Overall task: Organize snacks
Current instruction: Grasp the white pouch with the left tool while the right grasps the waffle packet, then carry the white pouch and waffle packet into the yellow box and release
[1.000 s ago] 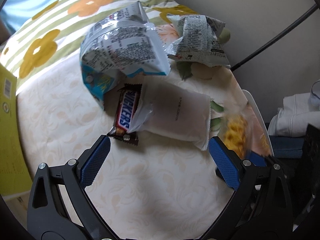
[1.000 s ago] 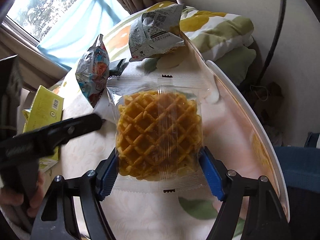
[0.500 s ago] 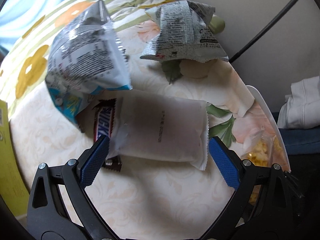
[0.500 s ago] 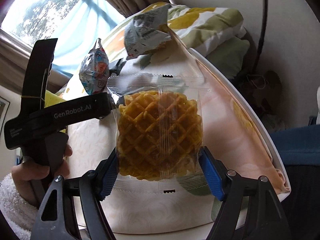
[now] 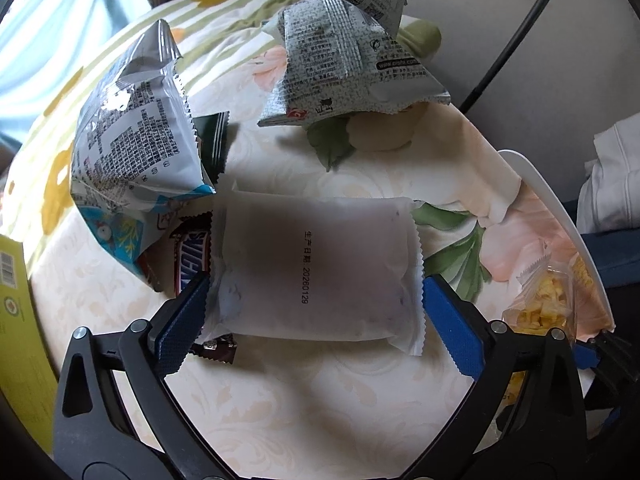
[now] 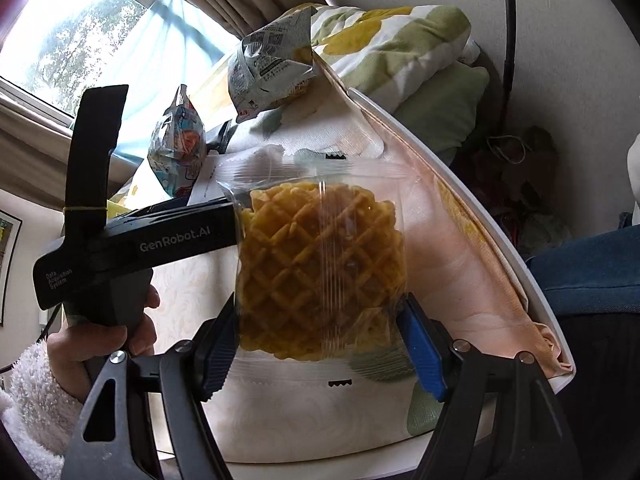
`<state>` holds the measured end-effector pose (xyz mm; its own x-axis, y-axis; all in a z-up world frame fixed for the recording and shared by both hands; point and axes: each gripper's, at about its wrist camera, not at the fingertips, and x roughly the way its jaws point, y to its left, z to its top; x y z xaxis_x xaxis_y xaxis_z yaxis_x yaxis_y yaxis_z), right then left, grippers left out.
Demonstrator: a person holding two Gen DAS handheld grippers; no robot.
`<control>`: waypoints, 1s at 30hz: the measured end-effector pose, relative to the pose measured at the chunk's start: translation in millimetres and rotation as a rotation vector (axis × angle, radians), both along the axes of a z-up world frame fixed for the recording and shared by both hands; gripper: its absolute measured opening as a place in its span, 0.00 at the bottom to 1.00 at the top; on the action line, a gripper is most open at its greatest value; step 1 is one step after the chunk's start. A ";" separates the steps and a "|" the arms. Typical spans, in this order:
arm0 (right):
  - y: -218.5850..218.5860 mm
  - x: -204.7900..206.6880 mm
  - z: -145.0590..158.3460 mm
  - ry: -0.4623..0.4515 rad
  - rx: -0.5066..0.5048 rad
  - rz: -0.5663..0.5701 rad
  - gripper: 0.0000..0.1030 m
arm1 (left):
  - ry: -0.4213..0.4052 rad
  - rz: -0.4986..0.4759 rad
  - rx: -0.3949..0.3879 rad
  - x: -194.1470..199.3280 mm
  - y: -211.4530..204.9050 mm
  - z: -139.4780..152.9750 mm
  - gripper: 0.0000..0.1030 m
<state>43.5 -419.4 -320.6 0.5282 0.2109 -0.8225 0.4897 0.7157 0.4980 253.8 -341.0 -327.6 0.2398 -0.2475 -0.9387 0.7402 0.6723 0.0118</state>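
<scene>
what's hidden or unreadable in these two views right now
- Snickers bar: left wrist view, mostly covered by the white packet and blue-white bag.
- Dark wrapper: same view, only a corner shows behind that bag.
- White packet's contents: frosted film hides them.
- Waffle packet: right wrist view, lower edge behind the right claw.

White frosted packet (image 5: 316, 268) bracketed by the spread blue pads of the left gripper (image 5: 316, 316), Snickers bar (image 5: 192, 264) partly covered beneath it, two crinkled snack bags (image 5: 136, 152) set behind, floral tablecloth (image 5: 304, 396) underneath
</scene>
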 end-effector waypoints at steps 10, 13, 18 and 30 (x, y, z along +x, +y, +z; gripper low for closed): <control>0.8 0.4 -0.8 -0.001 -0.008 0.011 0.69 | -0.050 -0.030 0.006 -19.4 1.7 8.3 0.72; 0.6 -0.3 -0.8 -0.004 -0.005 0.014 0.69 | -0.056 -0.031 0.006 -24.4 3.0 12.6 0.69; -1.1 -0.6 -1.0 -0.008 0.005 0.018 0.69 | -0.037 -0.006 -0.019 -27.7 15.4 24.3 0.68; 0.6 9.0 25.3 -0.061 -0.028 0.091 0.69 | -0.043 0.140 -0.082 -34.3 64.1 74.1 0.68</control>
<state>52.5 -418.9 -295.3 0.5572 0.2378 -0.7956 0.3914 0.7698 0.5042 219.5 -276.9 -253.5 0.3170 -0.2839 -0.9049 0.6389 0.7691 -0.0174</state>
